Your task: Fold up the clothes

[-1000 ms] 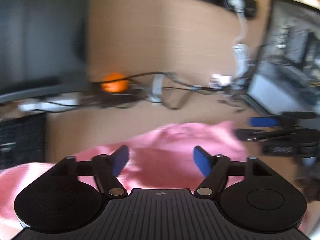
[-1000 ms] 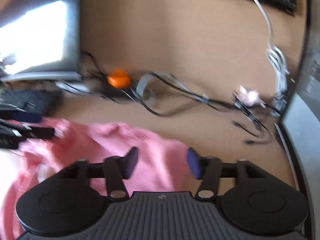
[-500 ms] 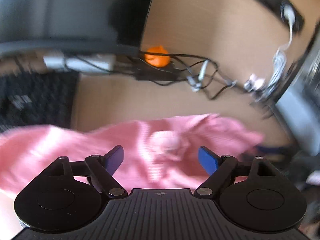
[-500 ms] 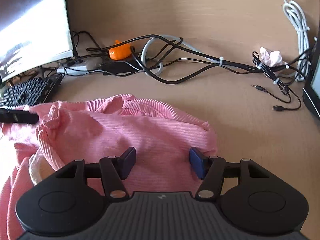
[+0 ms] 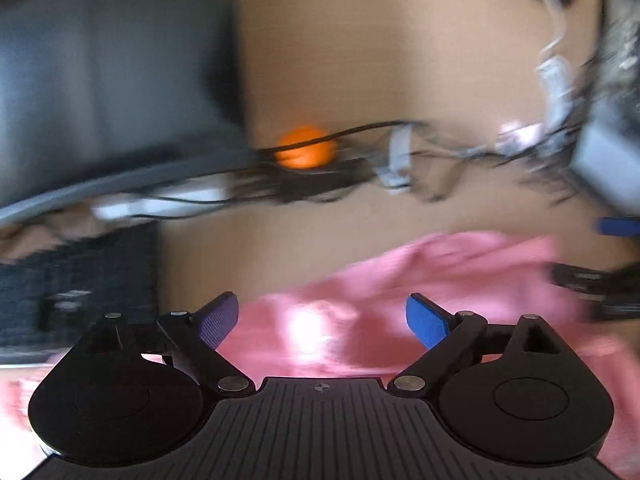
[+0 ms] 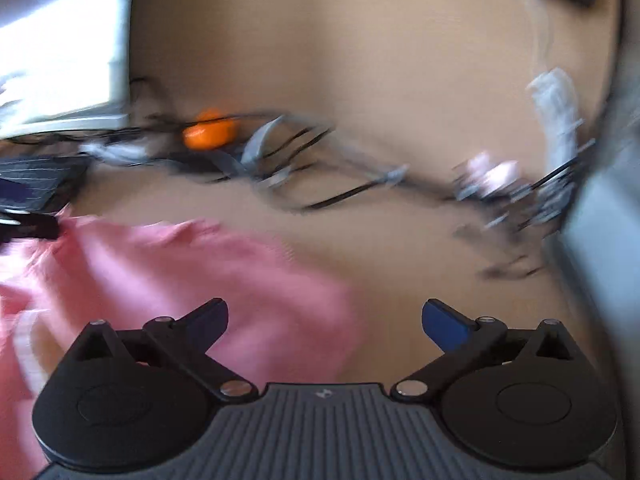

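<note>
The pink ribbed top [image 5: 400, 280] lay bunched on the table [image 6: 360, 60]. The left tool [image 5: 322, 322] and right tool [image 6: 325, 322] were wide open, holding nothing. The top looked soft, light and floppy; an edge or corner seemed best to pinch.

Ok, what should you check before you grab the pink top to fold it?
1. Left gripper open and holding nothing: ok.
2. Right gripper open and holding nothing: ok.
3. Pink top lying flat on the desk: not ok, it looks bunched up.
4. Right gripper lined up on the cloth: not ok, only its left finger sits over the pink top; the other is over bare desk.
5. Cables and the orange thing away from the top: ok, bare desk lies between.
6. An edge or corner to grab: cannot tell, both views are blurred.
</note>
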`<control>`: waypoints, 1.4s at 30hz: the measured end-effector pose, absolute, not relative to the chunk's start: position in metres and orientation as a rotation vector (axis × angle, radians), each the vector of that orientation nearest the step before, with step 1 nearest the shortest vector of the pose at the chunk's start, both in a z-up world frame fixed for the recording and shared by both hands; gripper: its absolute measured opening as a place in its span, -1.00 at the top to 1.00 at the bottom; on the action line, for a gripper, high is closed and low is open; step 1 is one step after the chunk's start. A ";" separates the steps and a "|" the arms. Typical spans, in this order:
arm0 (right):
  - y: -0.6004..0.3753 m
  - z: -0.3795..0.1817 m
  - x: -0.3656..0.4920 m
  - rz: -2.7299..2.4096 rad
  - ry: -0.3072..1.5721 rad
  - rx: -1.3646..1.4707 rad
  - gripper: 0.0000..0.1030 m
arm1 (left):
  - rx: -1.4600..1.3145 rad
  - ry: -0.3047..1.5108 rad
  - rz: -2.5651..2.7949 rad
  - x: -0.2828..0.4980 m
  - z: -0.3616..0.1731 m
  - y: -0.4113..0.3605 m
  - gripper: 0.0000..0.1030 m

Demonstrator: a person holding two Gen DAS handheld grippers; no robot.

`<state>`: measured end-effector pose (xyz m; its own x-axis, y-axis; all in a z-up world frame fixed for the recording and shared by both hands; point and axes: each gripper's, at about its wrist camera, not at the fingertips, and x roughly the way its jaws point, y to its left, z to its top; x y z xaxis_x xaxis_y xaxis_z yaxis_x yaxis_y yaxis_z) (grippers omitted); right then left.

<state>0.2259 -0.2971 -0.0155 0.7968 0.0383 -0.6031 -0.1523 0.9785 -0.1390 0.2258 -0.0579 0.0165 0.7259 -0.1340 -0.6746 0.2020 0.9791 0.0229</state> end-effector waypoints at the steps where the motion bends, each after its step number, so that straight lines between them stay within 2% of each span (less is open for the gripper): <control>1: -0.299 -0.017 0.230 0.076 0.637 -0.206 -1.00 | 0.094 0.745 -0.211 0.228 0.014 -0.062 -0.84; 5: -0.299 -0.038 0.259 0.043 0.719 -0.278 -1.00 | 0.211 0.784 -0.148 0.241 -0.011 -0.075 -0.84; 10: -0.307 -0.047 0.265 -0.044 0.692 -0.367 -1.00 | 0.240 0.821 -0.024 0.255 -0.036 -0.054 -0.88; 16: -0.324 -0.019 0.243 -0.004 0.666 -0.217 -1.00 | 0.155 0.740 -0.092 0.238 -0.007 -0.049 -0.87; 20: -0.315 -0.011 0.213 0.127 0.738 -0.076 -1.00 | 0.218 0.772 -0.047 0.246 -0.017 -0.051 -0.87; 23: -0.288 -0.032 0.197 0.123 0.822 -0.191 -1.00 | 0.229 0.818 -0.002 0.253 -0.021 -0.048 -0.89; 27: -0.276 -0.035 0.191 0.107 0.809 -0.306 -1.00 | 0.252 0.765 -0.006 0.241 -0.001 -0.057 -0.87; 32: -0.292 -0.006 0.199 0.082 0.715 -0.274 -1.00 | 0.016 0.728 -0.386 0.223 0.028 -0.070 -0.88; 36: -0.308 -0.018 0.238 0.023 0.717 -0.221 -1.00 | -0.005 0.764 -0.463 0.233 0.006 -0.100 -0.88; 39: -0.304 -0.042 0.259 0.036 0.798 -0.258 -1.00 | -0.047 0.805 -0.367 0.241 -0.007 -0.097 -0.88; 42: -0.302 -0.036 0.256 0.064 0.797 -0.277 -1.00 | -0.088 0.846 -0.270 0.249 -0.020 -0.094 -0.88</control>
